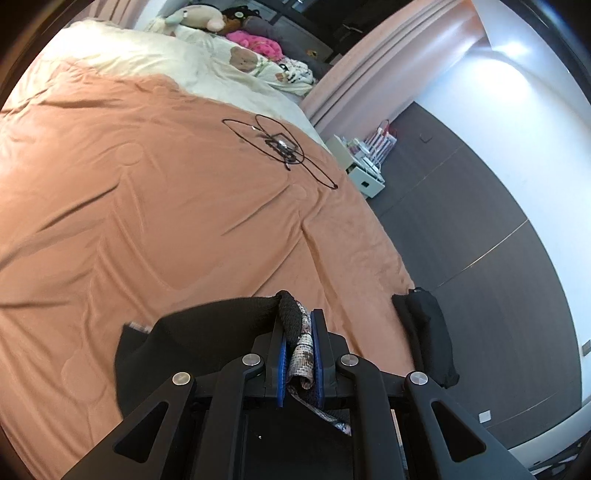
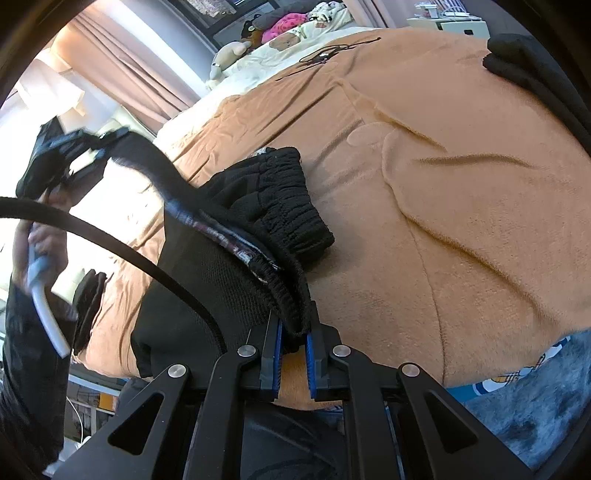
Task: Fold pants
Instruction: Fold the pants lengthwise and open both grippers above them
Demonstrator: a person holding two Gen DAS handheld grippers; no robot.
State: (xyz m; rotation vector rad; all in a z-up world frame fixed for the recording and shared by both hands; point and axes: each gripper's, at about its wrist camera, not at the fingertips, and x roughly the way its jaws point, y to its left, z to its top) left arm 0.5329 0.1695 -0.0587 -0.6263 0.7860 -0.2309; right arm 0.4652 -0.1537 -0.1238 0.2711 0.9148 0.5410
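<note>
Big bed with an orange blanket (image 1: 147, 206) spread over it. A tangled black cable (image 1: 280, 147) lies near the bed's right edge. A cream quilt (image 1: 192, 62) covers the head end, where stuffed toys (image 1: 236, 33) are piled. A black bag (image 1: 428, 332) hangs off the foot corner. A white nightstand (image 1: 365, 173) stands by pink curtains (image 1: 391, 62).

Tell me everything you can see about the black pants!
The black pants look like soft knit with a ribbed, gathered elastic waistband and a patterned grey lining showing inside. They are bunched, not folded, held up over the orange blanket at the bed's edge. The right gripper pinches the waistband at one end; the left gripper pinches it at the other, lining exposed between its blue pads.
</note>
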